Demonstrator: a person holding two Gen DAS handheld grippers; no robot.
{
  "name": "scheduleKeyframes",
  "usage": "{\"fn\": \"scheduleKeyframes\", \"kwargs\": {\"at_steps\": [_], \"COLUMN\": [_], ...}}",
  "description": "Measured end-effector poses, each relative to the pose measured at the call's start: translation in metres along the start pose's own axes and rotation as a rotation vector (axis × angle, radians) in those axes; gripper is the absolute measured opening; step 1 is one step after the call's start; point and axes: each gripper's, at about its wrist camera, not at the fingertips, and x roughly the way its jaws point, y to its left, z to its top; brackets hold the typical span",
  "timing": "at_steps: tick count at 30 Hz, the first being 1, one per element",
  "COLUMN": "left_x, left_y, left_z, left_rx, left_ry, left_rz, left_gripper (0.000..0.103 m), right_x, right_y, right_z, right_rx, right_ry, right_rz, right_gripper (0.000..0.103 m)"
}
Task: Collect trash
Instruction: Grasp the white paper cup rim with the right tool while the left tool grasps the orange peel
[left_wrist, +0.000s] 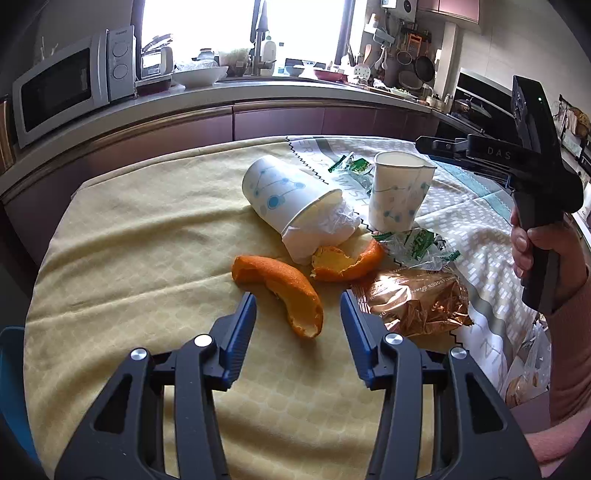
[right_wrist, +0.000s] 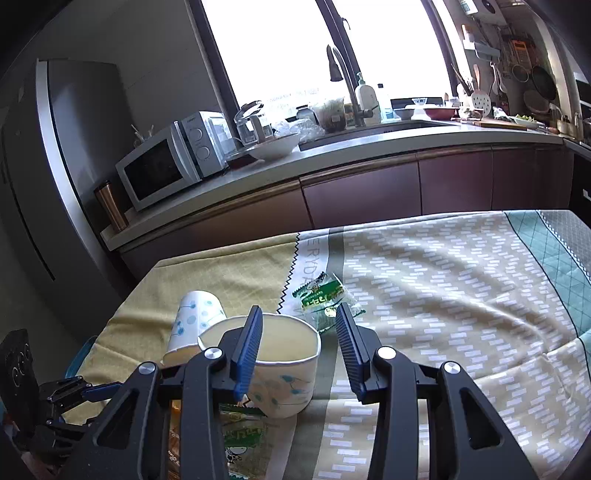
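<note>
My left gripper (left_wrist: 298, 312) is open and empty, low over the table, with an orange peel (left_wrist: 280, 291) lying between its fingertips. A second peel (left_wrist: 347, 260) lies just beyond. A tipped paper cup (left_wrist: 291, 203) with plastic stuffed in it lies behind the peels. An upright dented paper cup (left_wrist: 399, 192) stands to its right. A bronze foil wrapper (left_wrist: 417, 299) and green wrappers (left_wrist: 417, 245) lie at right. My right gripper (right_wrist: 300, 321) is open above the upright cup (right_wrist: 280, 369), its left finger over the rim. A green wrapper (right_wrist: 325, 295) lies beyond.
The table wears a yellow and patterned cloth (left_wrist: 147, 258). A kitchen counter (right_wrist: 369, 147) with a microwave (left_wrist: 70, 85), bowl and sink runs behind. A blue object (left_wrist: 11, 387) sits at the table's left edge. A plastic bag (left_wrist: 528, 369) lies at right.
</note>
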Motion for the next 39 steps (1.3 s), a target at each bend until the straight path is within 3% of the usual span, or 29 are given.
{"fn": "scheduleKeyframes", "kwargs": {"at_steps": [7,15,20,30,39], "left_x": [0.013,0.015,0.009,-0.010,-0.015], "left_y": [0.006,0.023,0.028,0.030,0.038], "left_z": [-0.001,-0.006,-0.008,-0.008,-0.015], "left_rx": [-0.034,-0.091,-0.106,-0.096,-0.101], "left_ry": [0.053,0.074,0.059,0.010,0.022], "left_rz": [-0.004,-0.034,-0.023,-0.018,-0.007], "left_gripper": [0.043,0.020,0.017,0.013,0.017], "right_x": [-0.001,-0.013,-0.020,-0.039,-0.031], "right_y": [-0.004,-0.013,-0.019,-0.003,0.028], "right_z": [-0.012,-0.029,-0.033,-0.023,-0.024], "right_rx": [0.002,0.016,0.060,0.067,0.036], "right_ry": [0.049,0.075,0.054,-0.030,-0.015], "right_rz": [0.031,0.027,0.048,0.101,0.199], "right_gripper": [0.024,0.010,0.004,0.003,0.003]}}
